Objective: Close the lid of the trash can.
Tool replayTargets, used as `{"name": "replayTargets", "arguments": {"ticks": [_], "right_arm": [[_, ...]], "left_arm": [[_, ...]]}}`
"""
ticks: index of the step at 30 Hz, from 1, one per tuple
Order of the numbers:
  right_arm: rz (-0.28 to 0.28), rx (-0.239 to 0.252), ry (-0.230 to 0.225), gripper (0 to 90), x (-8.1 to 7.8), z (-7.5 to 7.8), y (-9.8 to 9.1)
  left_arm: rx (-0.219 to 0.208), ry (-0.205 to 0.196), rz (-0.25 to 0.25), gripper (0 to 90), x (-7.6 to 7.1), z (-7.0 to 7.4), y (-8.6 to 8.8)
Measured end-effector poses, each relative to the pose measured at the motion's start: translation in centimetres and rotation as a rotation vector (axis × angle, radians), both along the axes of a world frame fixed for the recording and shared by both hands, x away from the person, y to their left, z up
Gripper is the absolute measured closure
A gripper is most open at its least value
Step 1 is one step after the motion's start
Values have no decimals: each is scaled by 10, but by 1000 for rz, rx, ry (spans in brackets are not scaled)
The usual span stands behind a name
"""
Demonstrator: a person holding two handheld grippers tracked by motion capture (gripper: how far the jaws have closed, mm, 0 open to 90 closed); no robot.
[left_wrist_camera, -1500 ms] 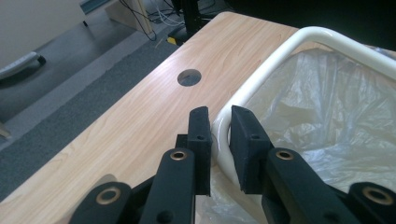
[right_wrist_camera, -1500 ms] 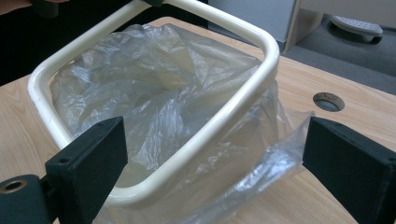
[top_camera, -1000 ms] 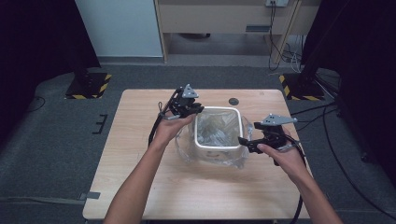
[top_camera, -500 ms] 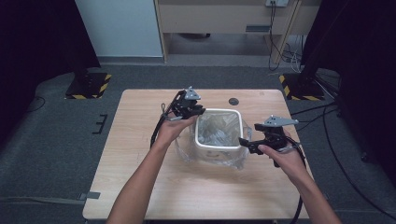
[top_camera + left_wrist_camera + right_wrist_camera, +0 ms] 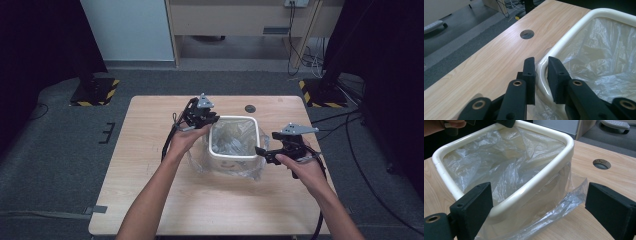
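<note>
Jaws of left gripper (image 5: 541, 75) pinching bin rim (image 5: 544, 82); right gripper (image 5: 536, 207) spread beside liner (image 5: 506, 167).

Cream square bin (image 5: 233, 159) upright mid-table, clear plastic liner (image 5: 231, 141) draped inside

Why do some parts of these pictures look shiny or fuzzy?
Left gripper view: glare streaks the bin rim; the near tool is soft. Right gripper view: the plastic liner glints, and the tool blurs. High view: evenly lit table, dark surroundings.
</note>
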State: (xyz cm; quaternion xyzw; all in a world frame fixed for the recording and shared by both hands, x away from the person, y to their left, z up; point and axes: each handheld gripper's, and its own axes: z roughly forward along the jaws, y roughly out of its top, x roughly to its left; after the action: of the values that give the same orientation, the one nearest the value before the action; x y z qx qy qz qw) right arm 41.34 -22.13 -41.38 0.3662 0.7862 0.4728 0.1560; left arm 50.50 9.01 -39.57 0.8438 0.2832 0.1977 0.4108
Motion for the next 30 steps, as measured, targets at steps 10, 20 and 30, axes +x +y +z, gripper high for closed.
{"name": "replayTargets", "arguments": {"ticks": [10,20,30], "right_arm": [[11,-6,-15,73,0,4,3],[-12,-4,-30,78,1,9,2],[-50,-27,-30,89,4,15,-8]], "left_arm": [[3,-7,65,337,-2,-1,4],[-55,6,118,178,-9,9,20],[-65,-9,145,181,-25,16,37]]}}
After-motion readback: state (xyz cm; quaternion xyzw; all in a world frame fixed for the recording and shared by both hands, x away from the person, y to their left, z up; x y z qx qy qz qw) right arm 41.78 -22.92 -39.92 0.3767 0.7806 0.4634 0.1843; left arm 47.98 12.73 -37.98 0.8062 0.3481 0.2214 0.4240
